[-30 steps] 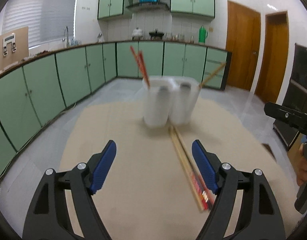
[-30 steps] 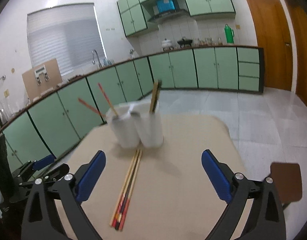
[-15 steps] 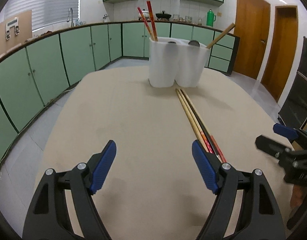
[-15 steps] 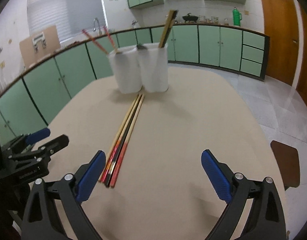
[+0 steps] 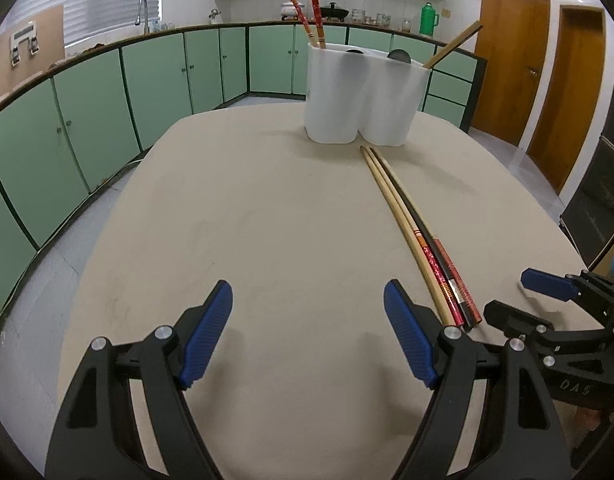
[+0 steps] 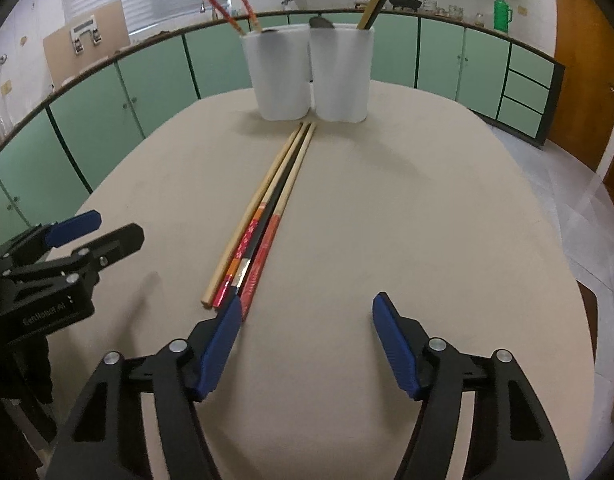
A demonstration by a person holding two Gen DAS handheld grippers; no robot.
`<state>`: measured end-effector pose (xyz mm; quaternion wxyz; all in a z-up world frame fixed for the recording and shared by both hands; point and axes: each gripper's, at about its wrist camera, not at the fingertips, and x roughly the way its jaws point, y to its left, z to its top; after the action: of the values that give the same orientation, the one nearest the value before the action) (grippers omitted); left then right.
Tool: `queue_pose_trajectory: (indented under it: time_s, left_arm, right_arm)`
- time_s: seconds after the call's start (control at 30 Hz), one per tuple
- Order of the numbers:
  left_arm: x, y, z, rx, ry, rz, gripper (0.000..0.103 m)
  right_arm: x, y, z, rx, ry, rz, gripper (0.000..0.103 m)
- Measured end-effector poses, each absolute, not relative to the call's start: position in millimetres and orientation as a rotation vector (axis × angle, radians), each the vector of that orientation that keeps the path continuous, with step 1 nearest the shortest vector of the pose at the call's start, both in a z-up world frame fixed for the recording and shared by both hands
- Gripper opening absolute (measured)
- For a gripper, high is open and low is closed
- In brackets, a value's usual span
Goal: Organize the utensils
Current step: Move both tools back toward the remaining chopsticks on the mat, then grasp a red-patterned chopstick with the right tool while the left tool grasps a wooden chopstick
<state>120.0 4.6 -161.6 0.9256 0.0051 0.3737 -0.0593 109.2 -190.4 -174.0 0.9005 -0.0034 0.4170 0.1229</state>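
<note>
Several loose chopsticks point(image 5: 417, 232) lie side by side on the beige table point(image 5: 267, 220), running from near me to a white two-part holder point(image 5: 365, 94) at the far end; they also show in the right wrist view point(image 6: 267, 216). The holder point(image 6: 311, 76) has red chopsticks in its left part and a wooden pair in its right part. My left gripper point(image 5: 307, 336) is open and empty, low over the table, left of the chopsticks' near ends. My right gripper point(image 6: 307, 344) is open and empty, just right of those near ends.
Green cabinets point(image 5: 155, 80) curve around the room behind the table. Wooden doors point(image 5: 507, 52) stand at the right. The right gripper shows in the left wrist view point(image 5: 547, 308); the left gripper shows in the right wrist view point(image 6: 67, 248).
Both grippers have dropped lower and closer to the table, so the near ends of the loose chopsticks now lie just ahead of the fingers. Both stay open.
</note>
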Motion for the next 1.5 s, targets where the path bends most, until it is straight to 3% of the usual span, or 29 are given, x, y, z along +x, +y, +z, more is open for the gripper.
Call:
queue_pose_trajectory:
  time_s: [0.37, 0.67, 0.93, 1.07, 1.1, 1.5]
  left_arm:
    - [121, 3, -163, 0.007, 0.774, -0.124, 0.076]
    - [121, -1, -165, 0.018, 0.778, -0.128, 0.076]
    - [120, -4, -165, 0.019, 0.784, -0.144, 0.076]
    - [119, -12, -166, 0.014, 0.796, -0.177, 0.076]
    - [119, -13, -166, 0.015, 0.799, -0.183, 0.076]
    - [119, -47, -178, 0.052, 0.858, -0.255, 0.076]
  right_arm:
    - [107, -175, -175, -0.044, 0.878, 0.266, 0.061]
    - [106, -177, -175, -0.058, 0.871, 0.241, 0.034]
    - [108, -183, -176, -0.031, 0.87, 0.246, 0.034]
    - [110, -181, -176, -0.038, 0.869, 0.252, 0.009]
    - [110, -182, -176, -0.035, 0.869, 0.253, 0.006]
    - [113, -210, -177, 0.015, 0.868, 0.214, 0.006]
